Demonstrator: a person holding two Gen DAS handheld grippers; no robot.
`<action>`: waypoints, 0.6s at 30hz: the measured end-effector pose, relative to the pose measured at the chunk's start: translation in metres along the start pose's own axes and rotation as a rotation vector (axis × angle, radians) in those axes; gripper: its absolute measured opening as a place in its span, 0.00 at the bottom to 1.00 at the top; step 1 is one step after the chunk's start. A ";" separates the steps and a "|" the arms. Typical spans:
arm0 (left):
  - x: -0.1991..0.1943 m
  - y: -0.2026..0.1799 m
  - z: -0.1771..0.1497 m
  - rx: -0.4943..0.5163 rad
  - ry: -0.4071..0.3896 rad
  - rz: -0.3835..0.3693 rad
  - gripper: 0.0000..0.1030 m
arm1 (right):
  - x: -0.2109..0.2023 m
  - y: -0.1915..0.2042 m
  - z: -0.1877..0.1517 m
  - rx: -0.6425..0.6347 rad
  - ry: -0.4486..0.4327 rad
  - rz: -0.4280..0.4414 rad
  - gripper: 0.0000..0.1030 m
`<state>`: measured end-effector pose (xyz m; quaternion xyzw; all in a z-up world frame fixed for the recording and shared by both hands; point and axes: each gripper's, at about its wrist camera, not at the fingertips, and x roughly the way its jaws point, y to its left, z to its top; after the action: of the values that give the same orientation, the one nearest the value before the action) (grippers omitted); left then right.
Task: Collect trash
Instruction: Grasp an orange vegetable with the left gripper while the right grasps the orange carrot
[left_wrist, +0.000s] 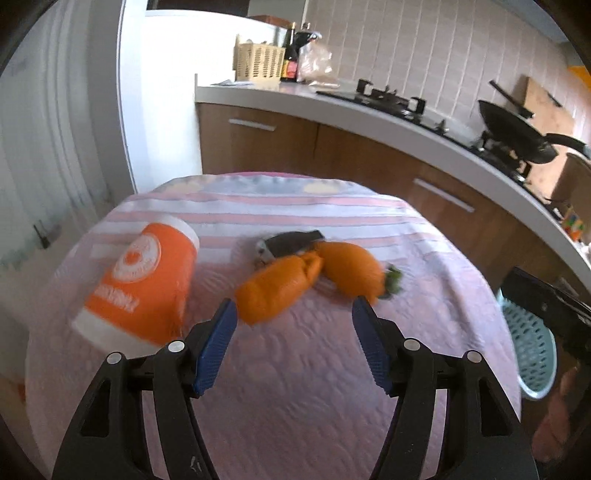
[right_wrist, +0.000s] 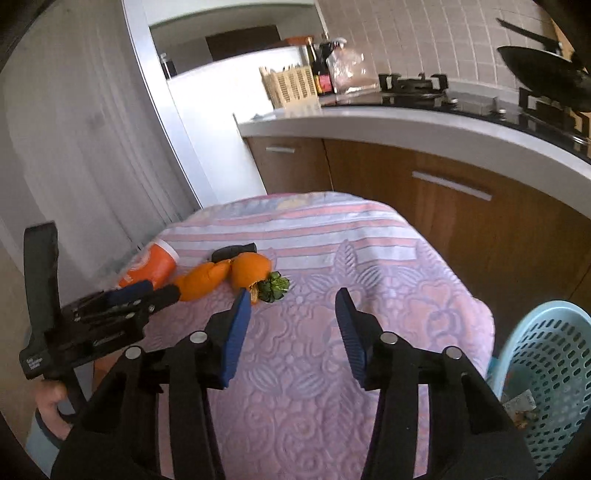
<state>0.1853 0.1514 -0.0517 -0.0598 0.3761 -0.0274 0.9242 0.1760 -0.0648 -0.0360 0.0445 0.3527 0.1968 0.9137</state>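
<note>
cup: orange paper cup (left_wrist: 138, 284) with white rims, tipped over on the left part of the table. It's just left of my left gripper's fingers, not touching them as far as I can see.

left gripper: my left gripper (left_wrist: 293, 312) hangs over the pink cloth with the jaws spread apart and nothing between the blue pads. From the right wrist camera you can see it reaching in from the left edge, with my hand (right_wrist: 51, 410) under it.

carrot toy: broken-looking plush carrot (left_wrist: 310, 277), two orange halves lying end to end near the middle of the table, green leafy tuft (right_wrist: 274, 286) on the right end. It sits just beyond my left fingertips.

dark thing: small black object (left_wrist: 295, 242) right behind the carrot, touching it I think. Too blurry to say what it is.

table: round-ish table with a pink and white patterned cloth (right_wrist: 332, 369).

right gripper: my right gripper (right_wrist: 291, 297) is over the cloth too, jaws parted, holding nothing. The left pad's tip is just beside the green tuft.

basket: light blue mesh basket (right_wrist: 550, 373) on the floor at the table's right side, with some scraps in the bottom.
</note>
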 end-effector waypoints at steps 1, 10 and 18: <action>0.004 0.003 0.001 -0.002 0.005 0.004 0.61 | 0.005 0.002 0.001 -0.005 0.008 0.002 0.42; 0.051 0.010 0.009 -0.009 0.053 0.034 0.61 | 0.041 0.008 0.015 -0.029 0.061 -0.013 0.42; 0.046 0.008 -0.003 -0.021 0.081 -0.074 0.48 | 0.063 0.015 0.018 -0.049 0.092 -0.009 0.42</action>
<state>0.2167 0.1546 -0.0867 -0.0821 0.4111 -0.0599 0.9059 0.2253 -0.0256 -0.0591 0.0115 0.3899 0.2030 0.8981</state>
